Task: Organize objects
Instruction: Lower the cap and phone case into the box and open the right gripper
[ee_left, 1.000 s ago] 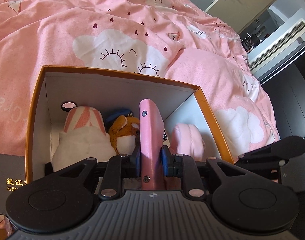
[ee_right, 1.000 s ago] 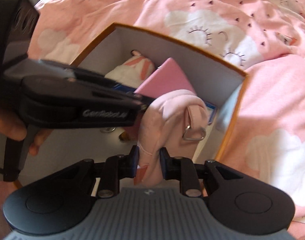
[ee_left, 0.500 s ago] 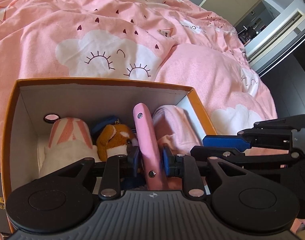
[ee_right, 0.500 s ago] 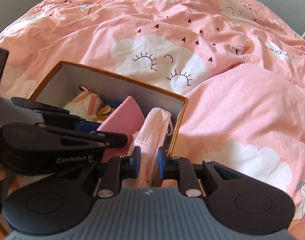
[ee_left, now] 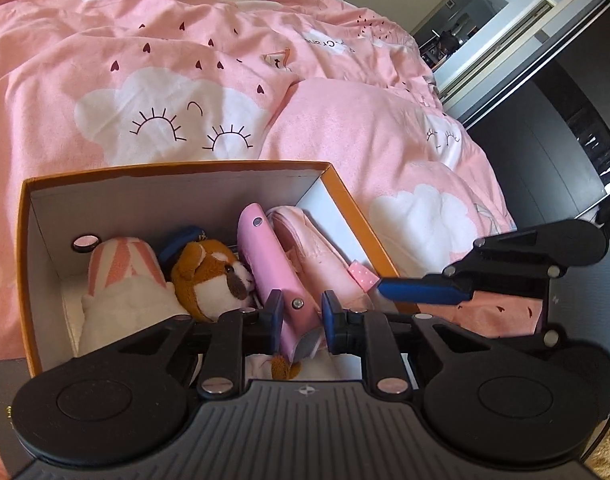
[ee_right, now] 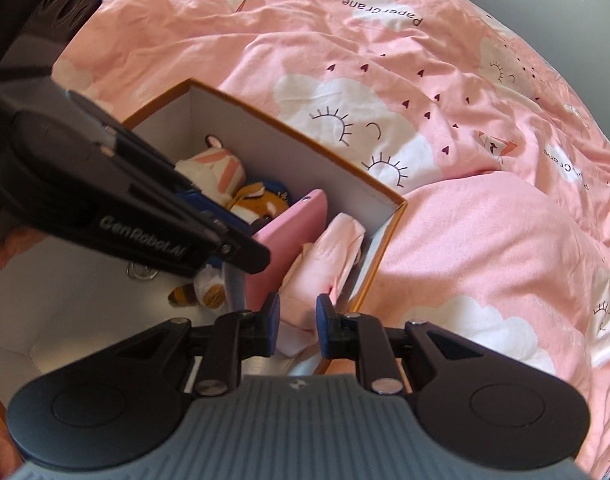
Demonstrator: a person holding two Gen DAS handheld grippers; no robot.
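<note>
The left wrist view shows the left hand-held gripper [ee_left: 301, 316], jaws just closing, nearly shut around the pink case [ee_left: 271, 264] standing in the orange box [ee_left: 177, 170] on the bed [ee_left: 385, 148], beside two plush toys [ee_left: 209, 276]. Only the right view shows the right hand-held gripper [ee_right: 298, 325] nearly shut over the pink pouch [ee_right: 329, 256]; whether it pinches it is unclear.

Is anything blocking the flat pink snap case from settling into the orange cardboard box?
Nothing visible: the flat pink case already stands on edge inside the orange box, between the brown plush dog and the pale pink fabric pouch.
</note>
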